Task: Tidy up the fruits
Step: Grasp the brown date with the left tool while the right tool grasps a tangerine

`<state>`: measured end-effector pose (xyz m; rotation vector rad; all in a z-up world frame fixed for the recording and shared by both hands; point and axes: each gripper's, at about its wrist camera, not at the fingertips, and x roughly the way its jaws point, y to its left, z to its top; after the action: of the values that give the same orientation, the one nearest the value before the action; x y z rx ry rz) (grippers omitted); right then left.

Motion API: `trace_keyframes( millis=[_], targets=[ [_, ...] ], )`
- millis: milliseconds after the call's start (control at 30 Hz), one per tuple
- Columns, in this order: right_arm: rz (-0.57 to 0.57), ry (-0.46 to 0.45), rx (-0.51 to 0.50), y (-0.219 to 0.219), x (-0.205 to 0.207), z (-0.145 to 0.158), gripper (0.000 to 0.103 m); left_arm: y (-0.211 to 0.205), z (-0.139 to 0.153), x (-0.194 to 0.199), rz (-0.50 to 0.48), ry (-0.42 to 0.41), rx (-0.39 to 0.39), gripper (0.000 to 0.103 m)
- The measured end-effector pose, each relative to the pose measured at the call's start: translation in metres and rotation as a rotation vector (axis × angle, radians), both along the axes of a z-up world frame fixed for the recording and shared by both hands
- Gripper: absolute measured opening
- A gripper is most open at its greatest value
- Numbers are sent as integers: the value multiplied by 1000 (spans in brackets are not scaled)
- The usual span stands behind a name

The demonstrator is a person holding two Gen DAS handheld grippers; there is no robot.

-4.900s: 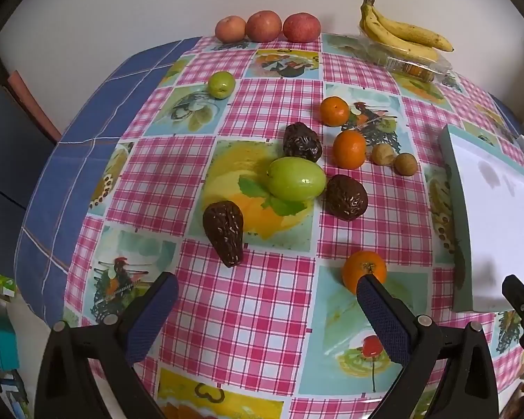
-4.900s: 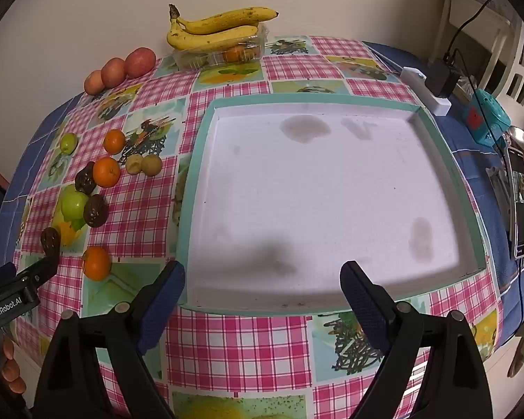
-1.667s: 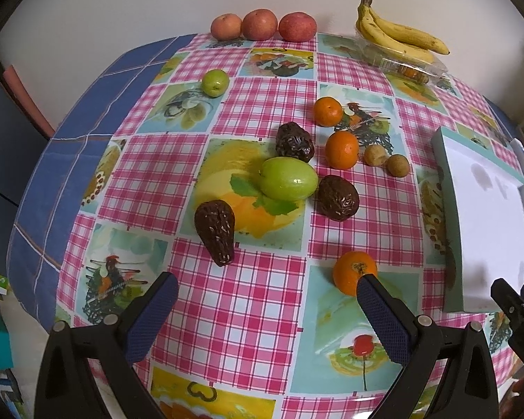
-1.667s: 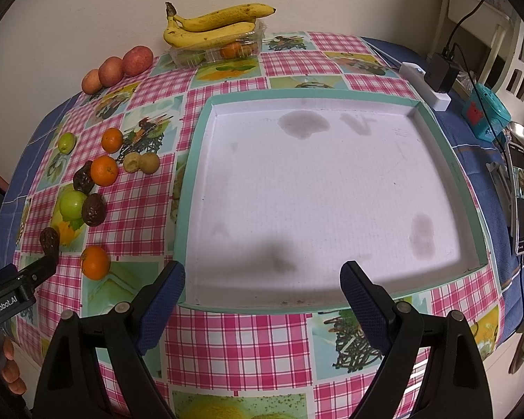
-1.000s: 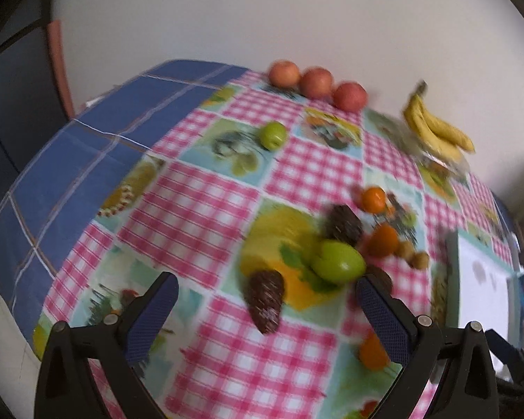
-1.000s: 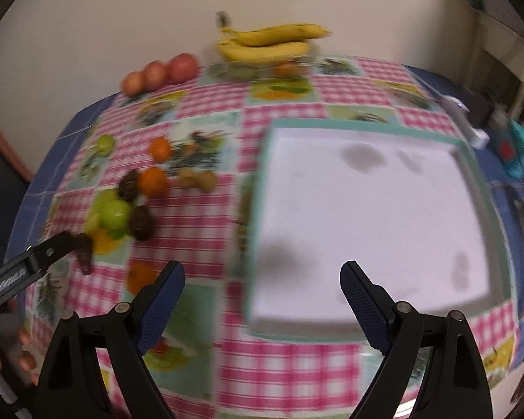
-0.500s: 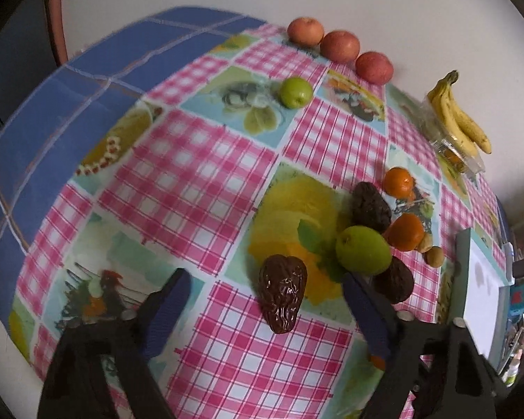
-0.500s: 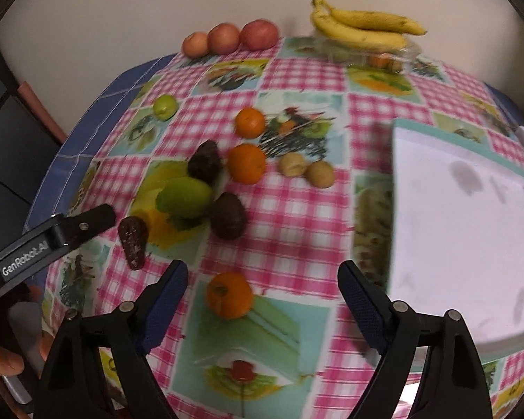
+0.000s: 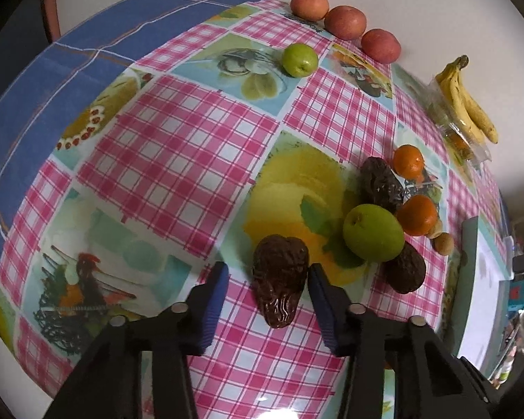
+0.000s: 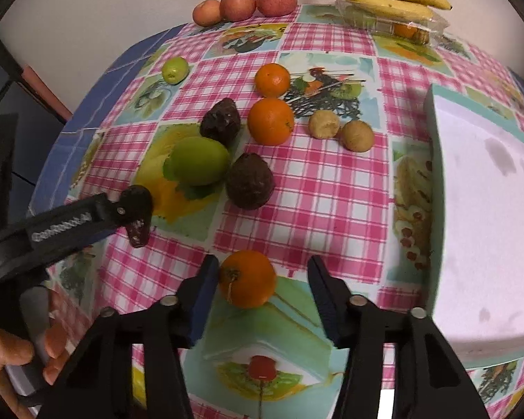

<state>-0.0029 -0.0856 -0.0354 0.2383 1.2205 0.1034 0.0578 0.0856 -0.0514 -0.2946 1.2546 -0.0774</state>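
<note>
Both your grippers point down at the checked tablecloth (image 9: 178, 146) with jaws closing. Your left gripper (image 9: 267, 288), low in the left wrist view, has the wrinkled dark fruit (image 9: 279, 288) between its fingers: the right pad is at the fruit's side, the left pad stands apart from it. Your right gripper (image 10: 262, 288), low in the right wrist view, straddles an orange (image 10: 247, 278), the left pad just at its skin and the right pad clear, while the white tray (image 10: 489, 216) lies at the right edge of that frame.
</note>
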Motion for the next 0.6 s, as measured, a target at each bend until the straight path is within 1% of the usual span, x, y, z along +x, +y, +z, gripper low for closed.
trace_keyframes(
  millis=[67,200,433,600],
  targets=[
    [4,-1,14,2,0,0,43,-1,-1,2,2,1,8,40],
    [4,5,51,3,0,-1,36,3,-2,2,16,2,-6,38],
    [5,3,45,3,0,-1,36,2,1,-3,14,-1,20,36],
    [-18,-12,-43,-7,-3,5,36,0,2,-5,14,2,39,36]
  ],
)
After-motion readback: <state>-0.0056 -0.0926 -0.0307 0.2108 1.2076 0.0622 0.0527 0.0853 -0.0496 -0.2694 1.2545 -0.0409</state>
